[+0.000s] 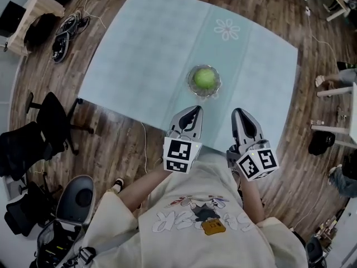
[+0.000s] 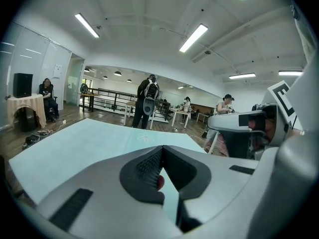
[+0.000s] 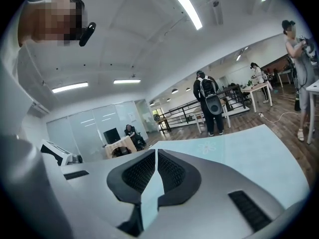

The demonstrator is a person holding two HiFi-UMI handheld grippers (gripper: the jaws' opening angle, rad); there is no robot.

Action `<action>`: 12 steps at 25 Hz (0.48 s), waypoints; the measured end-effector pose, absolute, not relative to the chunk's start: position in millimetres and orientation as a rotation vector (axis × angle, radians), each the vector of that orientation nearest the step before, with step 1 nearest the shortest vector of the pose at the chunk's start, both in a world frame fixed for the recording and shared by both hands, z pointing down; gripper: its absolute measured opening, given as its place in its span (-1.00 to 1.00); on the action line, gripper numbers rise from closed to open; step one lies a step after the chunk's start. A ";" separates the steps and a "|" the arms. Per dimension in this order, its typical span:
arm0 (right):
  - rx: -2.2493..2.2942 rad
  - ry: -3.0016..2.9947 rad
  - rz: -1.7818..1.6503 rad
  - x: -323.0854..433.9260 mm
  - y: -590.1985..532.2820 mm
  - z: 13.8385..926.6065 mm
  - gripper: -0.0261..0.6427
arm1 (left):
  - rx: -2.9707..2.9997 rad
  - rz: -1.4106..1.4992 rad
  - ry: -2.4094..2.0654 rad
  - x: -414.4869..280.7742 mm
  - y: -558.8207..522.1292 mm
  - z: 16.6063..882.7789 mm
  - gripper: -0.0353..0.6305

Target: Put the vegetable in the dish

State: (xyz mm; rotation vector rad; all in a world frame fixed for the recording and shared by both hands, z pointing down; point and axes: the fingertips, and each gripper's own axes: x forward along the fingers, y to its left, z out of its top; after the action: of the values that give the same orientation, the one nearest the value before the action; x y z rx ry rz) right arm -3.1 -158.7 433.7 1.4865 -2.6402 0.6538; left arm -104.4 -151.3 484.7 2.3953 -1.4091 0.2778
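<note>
A round green vegetable (image 1: 204, 78) lies inside a clear glass dish (image 1: 191, 85) on the pale blue table (image 1: 145, 49). Both grippers hover over the table's near edge, close to the person's body and short of the dish. My left gripper (image 1: 195, 111) is shut, with its pads meeting at the tips and nothing between them (image 2: 162, 148). To its right, my right gripper (image 1: 239, 114) is also shut and empty (image 3: 156, 152). Neither gripper view shows the dish; each looks level across the tabletop (image 2: 89, 143) into the room.
A flower print (image 1: 226, 29) marks the cloth beyond the dish. Black office chairs (image 1: 53, 119) and a bag stand on the wooden floor to the left. A person with a backpack (image 2: 148, 103) stands past the table's far edge, and others sit at desks behind.
</note>
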 end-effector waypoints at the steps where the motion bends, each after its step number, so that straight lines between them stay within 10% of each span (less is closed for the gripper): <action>1: 1.496 -2.647 0.636 -2.0 -151.2 428.4 -0.83 | 2.401 0.268 -1.409 -103.9 -141.7 480.1 -0.87; 12: 1.599 -2.612 0.560 23.5 -74.1 403.6 -0.83 | 2.413 0.258 -1.413 -96.1 -66.1 457.2 -0.87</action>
State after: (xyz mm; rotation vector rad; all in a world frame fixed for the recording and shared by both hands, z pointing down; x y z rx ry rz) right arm 23.5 -74.1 403.6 1.5992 -2.6124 0.5602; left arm -96.1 -66.1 457.2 2.4131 -1.4127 0.2582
